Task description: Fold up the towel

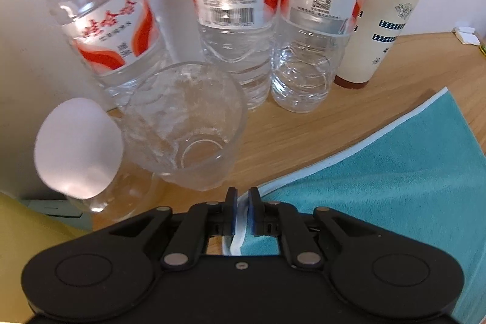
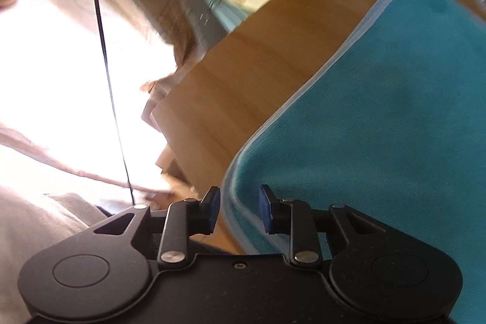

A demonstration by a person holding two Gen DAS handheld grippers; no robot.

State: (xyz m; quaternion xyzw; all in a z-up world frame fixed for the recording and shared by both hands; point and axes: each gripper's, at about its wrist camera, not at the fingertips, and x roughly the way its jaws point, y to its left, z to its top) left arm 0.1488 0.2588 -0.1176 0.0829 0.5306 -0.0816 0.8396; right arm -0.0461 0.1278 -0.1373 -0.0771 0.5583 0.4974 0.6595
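Your left gripper (image 1: pixel 242 210) has its blue pads pinched together on the pale-trimmed corner of the teal terry towel (image 1: pixel 379 172), which lies flat on the light wooden tabletop (image 1: pixel 303 123); just beyond that corner stand an empty clear drinking glass (image 1: pixel 185 126) and a row of clear plastic water bottles (image 1: pixel 234 20), so lift the corner up and away from them rather than sweeping forward. Your right gripper (image 2: pixel 240 208) straddles the towel's other near corner with its jaws apart and the trimmed edge between them. Close firmly on that edge before you raise both corners together, keeping them level so the fold lands square.
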